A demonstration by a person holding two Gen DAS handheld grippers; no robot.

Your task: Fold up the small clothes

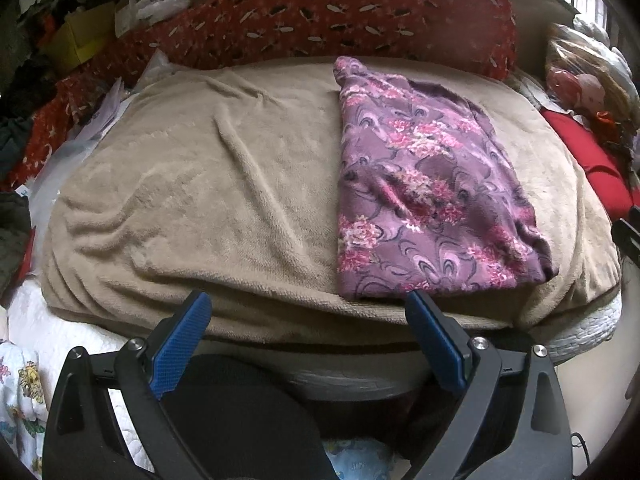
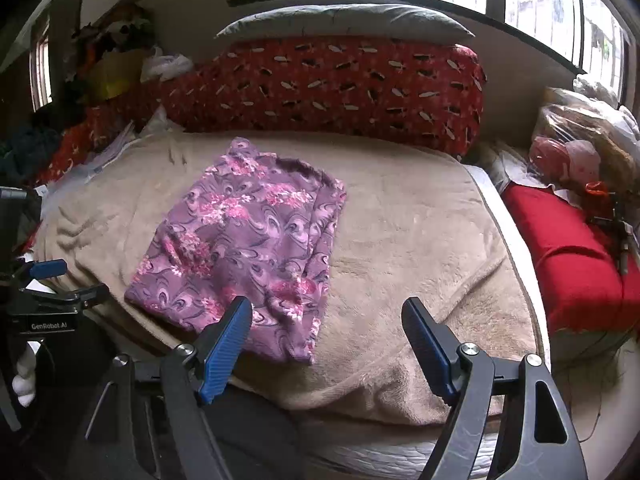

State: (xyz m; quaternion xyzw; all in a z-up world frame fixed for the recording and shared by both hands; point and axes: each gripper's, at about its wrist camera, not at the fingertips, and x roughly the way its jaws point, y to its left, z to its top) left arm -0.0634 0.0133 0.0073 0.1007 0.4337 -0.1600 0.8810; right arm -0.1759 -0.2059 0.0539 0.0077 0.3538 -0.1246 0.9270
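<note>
A purple floral garment (image 1: 428, 184) lies folded into a long rectangle on the beige fleece blanket (image 1: 200, 184); it also shows in the right wrist view (image 2: 244, 236). My left gripper (image 1: 308, 312) is open and empty, held at the blanket's near edge, just in front of the garment's near end. My right gripper (image 2: 328, 316) is open and empty, its left finger (image 2: 228, 344) over the garment's near right corner. The left gripper also shows at the left edge of the right wrist view (image 2: 44, 280).
A long red patterned bolster (image 2: 328, 92) lies behind the blanket, with a grey pillow (image 2: 344, 20) above it. A red cushion (image 2: 572, 252) and plastic-wrapped bags (image 2: 580, 148) sit at the right. Cluttered clothes and a yellow box (image 1: 76, 36) fill the left. A white quilt (image 1: 36, 336) hangs at the near left.
</note>
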